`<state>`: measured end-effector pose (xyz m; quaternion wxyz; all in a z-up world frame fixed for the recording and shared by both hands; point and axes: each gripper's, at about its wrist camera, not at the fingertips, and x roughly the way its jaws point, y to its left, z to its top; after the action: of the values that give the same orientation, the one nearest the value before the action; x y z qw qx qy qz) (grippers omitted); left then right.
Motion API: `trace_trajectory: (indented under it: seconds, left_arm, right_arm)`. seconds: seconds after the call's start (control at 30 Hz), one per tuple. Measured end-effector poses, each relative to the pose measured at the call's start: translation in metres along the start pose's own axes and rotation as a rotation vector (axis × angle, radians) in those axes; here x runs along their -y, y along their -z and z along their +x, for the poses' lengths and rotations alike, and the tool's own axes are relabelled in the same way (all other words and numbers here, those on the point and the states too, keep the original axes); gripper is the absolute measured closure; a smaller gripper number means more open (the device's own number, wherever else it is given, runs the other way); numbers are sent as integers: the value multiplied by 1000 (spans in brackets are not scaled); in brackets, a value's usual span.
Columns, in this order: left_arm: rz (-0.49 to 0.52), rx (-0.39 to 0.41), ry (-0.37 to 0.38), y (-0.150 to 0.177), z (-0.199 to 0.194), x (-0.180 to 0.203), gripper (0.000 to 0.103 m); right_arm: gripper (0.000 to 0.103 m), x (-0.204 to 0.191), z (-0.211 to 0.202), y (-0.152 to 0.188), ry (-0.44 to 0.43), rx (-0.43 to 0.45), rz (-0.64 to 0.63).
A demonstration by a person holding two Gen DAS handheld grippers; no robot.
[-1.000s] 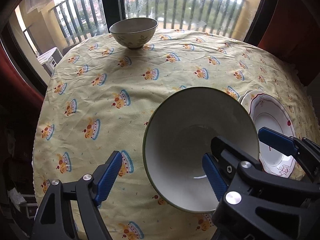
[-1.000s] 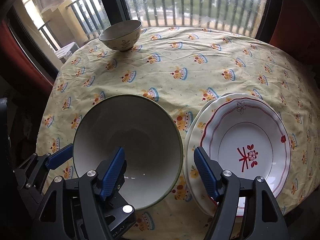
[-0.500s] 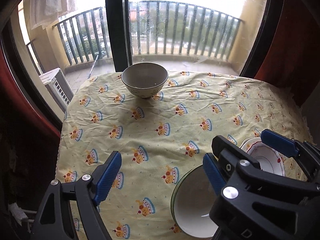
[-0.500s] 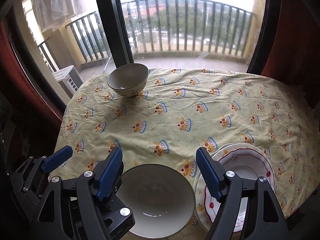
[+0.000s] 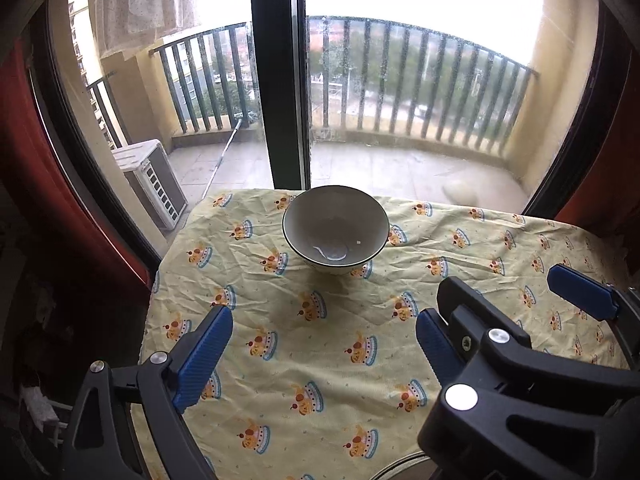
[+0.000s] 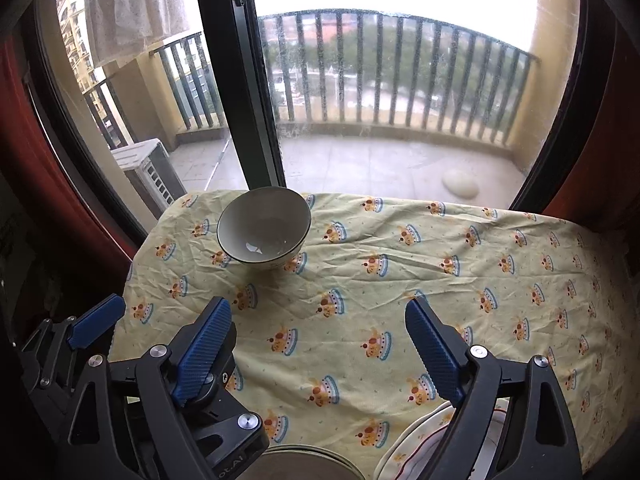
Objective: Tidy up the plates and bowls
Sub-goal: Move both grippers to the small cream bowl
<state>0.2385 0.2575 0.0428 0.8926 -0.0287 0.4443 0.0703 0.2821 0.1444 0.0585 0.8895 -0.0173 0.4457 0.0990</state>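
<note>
A small cream bowl [image 5: 335, 229] with a dark rim stands alone at the far edge of the round table [image 5: 500, 240], also seen as the bowl [image 6: 264, 230] in the right wrist view. My left gripper [image 5: 320, 344] hovers well short of it, its jaws opening with nothing between them. My right gripper [image 6: 320, 344] hangs beside it on the right, jaws likewise opening and empty. At the near edge, the rim of a large green-edged bowl [image 6: 312, 460] and stacked red-patterned plates [image 6: 416, 440] peek in below the grippers.
A yellow tablecloth [image 6: 400, 280] printed with crowns covers the table. Behind it is a glass balcony door with a dark frame [image 5: 284, 80] and railing. Red curtains [image 5: 24, 184] hang on both sides. An air-conditioner unit [image 5: 152, 184] sits outside.
Both grippers have risen and drawn back from the large bowl and plates, which slid to the bottom edge of view. The jaws widened. The far bowl now sits near centre.
</note>
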Motion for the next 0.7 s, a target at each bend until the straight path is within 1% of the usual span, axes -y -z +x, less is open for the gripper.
trace_trajectory:
  seconds: [0.1, 0.2, 0.37, 0.5, 0.6, 0.7]
  left_arm:
    - [-20, 5, -40, -15, 14, -4, 9]
    - [-57, 31, -75, -29, 31, -9, 9]
    - [-103, 23, -116, -45, 60, -19, 9]
    - [-98, 15, -135, -55, 80, -21, 11]
    - [-74, 12, -149, -62, 94, -22, 13]
    - [-71, 4, -153, -66, 110, -26, 18]
  right_arm:
    - [12, 1, 19, -17, -32, 4, 1]
    - [12, -1, 41, -34, -51, 7, 22]
    - [12, -9, 76, -58, -66, -5, -5]
    - [12, -12, 101, -70, -80, -19, -5]
    - [12, -12, 118, -76, -78, -29, 4]
    - [12, -14, 135, -79, -74, -34, 15]
